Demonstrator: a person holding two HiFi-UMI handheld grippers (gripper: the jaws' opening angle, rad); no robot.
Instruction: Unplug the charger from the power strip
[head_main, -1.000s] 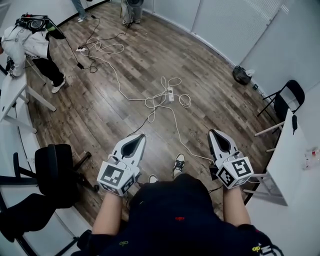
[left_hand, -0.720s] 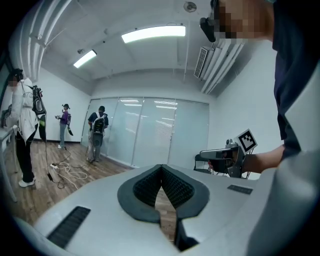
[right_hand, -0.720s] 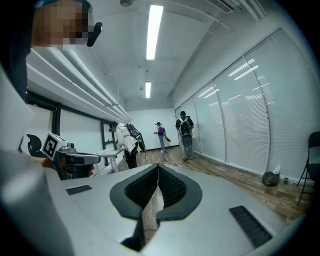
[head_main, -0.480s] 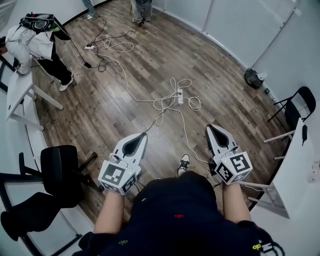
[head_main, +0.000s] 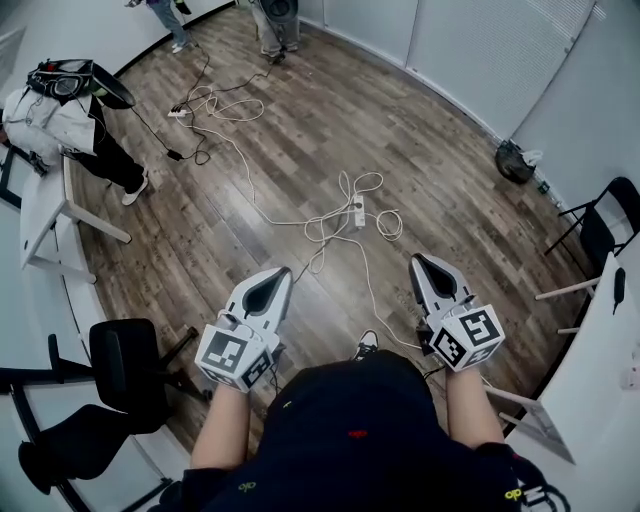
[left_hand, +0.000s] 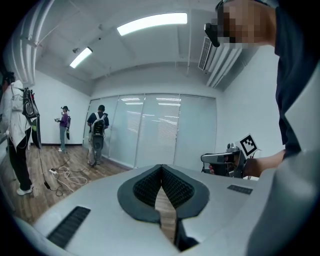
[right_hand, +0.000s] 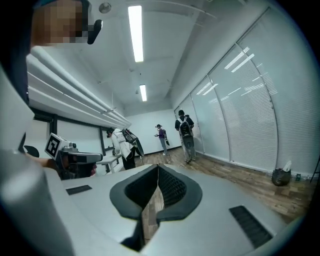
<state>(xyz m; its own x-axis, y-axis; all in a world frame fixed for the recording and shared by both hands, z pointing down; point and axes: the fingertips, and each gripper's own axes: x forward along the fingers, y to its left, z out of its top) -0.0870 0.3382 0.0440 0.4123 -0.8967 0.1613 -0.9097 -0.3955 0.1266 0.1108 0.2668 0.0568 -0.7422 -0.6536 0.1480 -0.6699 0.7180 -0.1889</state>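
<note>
A white power strip (head_main: 358, 213) lies on the wood floor amid loops of white cable (head_main: 335, 215), with a dark lead running from it toward me. Any charger on it is too small to make out. My left gripper (head_main: 283, 270) and right gripper (head_main: 418, 260) are held side by side at waist height, well short of the strip, pointing nearly level. Both are shut with nothing between the jaws. The left gripper view shows its pads (left_hand: 172, 187) meeting at the tip, and the right gripper view shows the same for its pads (right_hand: 170, 187). Neither gripper view shows the strip.
A black office chair (head_main: 120, 365) stands at the lower left, beside a white desk (head_main: 45, 200) and a person in a white jacket (head_main: 60, 115). A second strip (head_main: 178, 113) with cables lies farther off. A folding chair (head_main: 610, 215), a black bag (head_main: 515, 160) and a white table (head_main: 600, 370) stand to the right.
The whole view has advanced across the floor: the power strip and its cables now sit lower in the head view, closer to me. Both grippers stay shut and side by side.
</note>
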